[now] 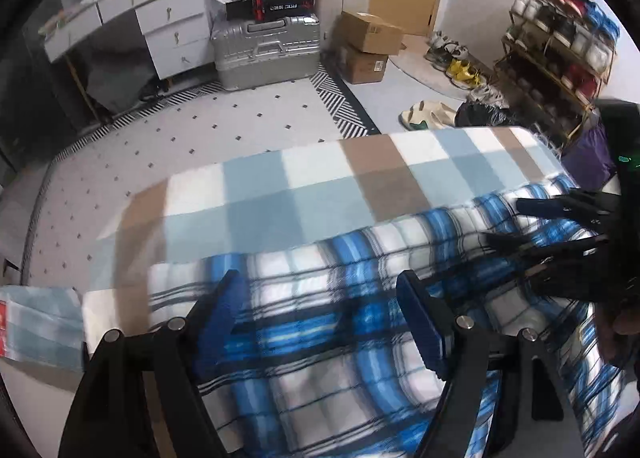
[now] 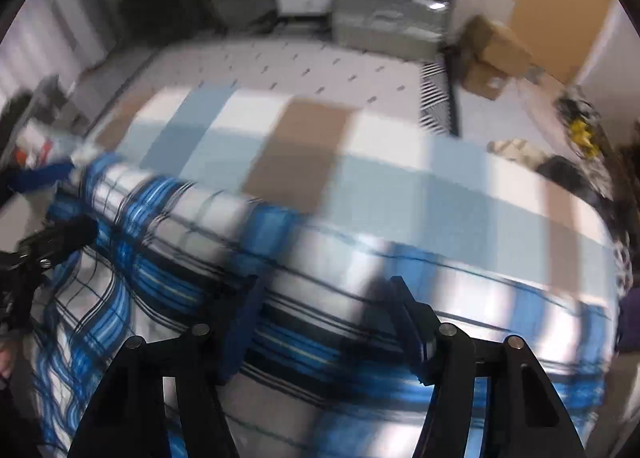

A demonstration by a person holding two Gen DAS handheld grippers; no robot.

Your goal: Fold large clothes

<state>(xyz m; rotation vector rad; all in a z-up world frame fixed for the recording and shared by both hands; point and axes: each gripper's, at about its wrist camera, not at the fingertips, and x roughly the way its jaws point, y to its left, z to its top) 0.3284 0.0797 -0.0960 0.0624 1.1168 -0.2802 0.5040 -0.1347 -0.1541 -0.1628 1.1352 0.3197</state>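
Carpet (image 1: 224, 125), pale with small dark diamonds and a striped black-and-white border, covers the floor beyond the work surface. Nearer lies a checked blanket (image 1: 320, 181) in light blue, white and tan squares; it spreads across the middle of both views. On top of the blanket, along its near side, lies the task's garment, a blue, white and black plaid shirt (image 1: 320, 322), its far edge running left to right over the blanket and its cloth filling the near part of each view. The right wrist view is blurred, so fine folds in the shirt cannot be told.

At the far left stands a white dresser (image 1: 160, 21) with drawers, and just right of it a silver suitcase (image 1: 264, 45) with a dark box on top. Further right sit two stacked cardboard boxes (image 1: 368, 41), then loose shoes on the floor and a shoe rack (image 1: 560, 45) at the far right.

The left gripper (image 1: 320, 318) hangs over the shirt with its blue-padded fingers (image 1: 218, 318) spread apart, nothing clamped between them. The right gripper (image 2: 324, 326) likewise points down at the shirt, fingers (image 2: 416, 338) apart over the plaid cloth and not pinching it. Each gripper also shows at the side of the other's view.
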